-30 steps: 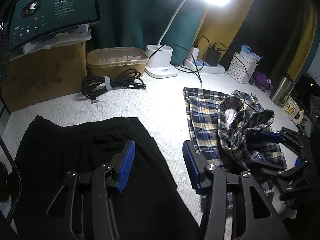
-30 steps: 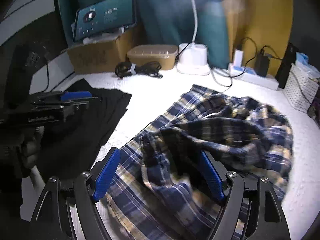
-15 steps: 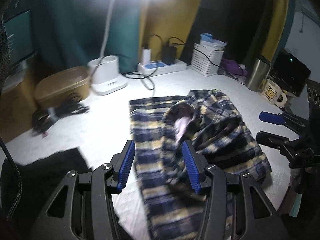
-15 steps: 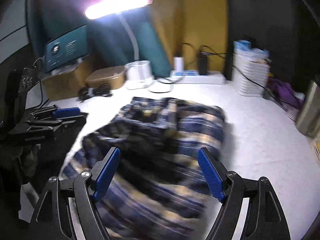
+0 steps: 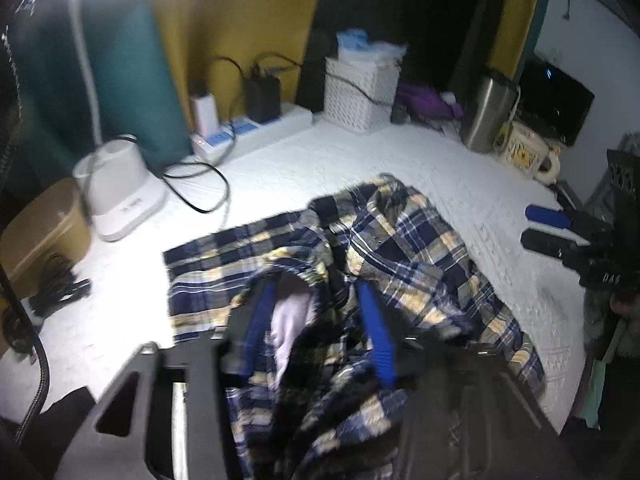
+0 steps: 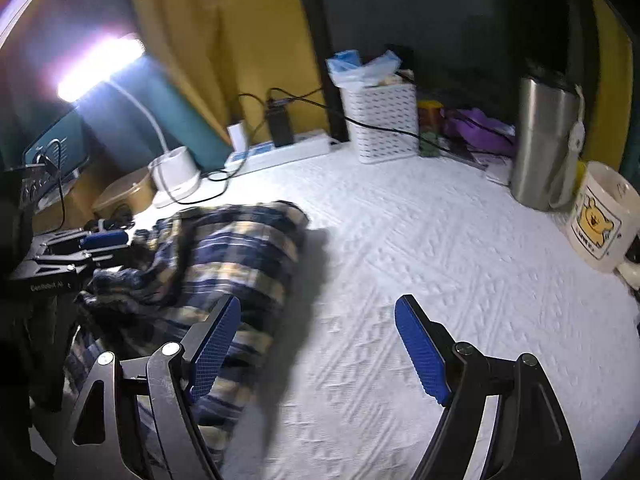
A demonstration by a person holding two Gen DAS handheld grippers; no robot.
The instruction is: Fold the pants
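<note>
Blue, yellow and white plaid pants lie crumpled on the white textured tabletop. In the left wrist view my left gripper is pushed into the near part of the heap. Its jaws are closing, with a bunch of plaid fabric and a pale lining between the blue pads. The right wrist view shows the pants at the left, with the left gripper at their far edge. My right gripper is open over bare tabletop beside the pants, with nothing between its fingers. It also appears at the right edge as the right gripper.
A black garment lies at the near left. Along the back stand a lamp base, a power strip with trailing cables, a white basket, a steel tumbler and a bear mug. A tan box sits far left.
Both grippers have swung to the right. The left gripper left the black garment and now sits in the plaid heap. The right gripper left the plaid fabric for bare tabletop.
</note>
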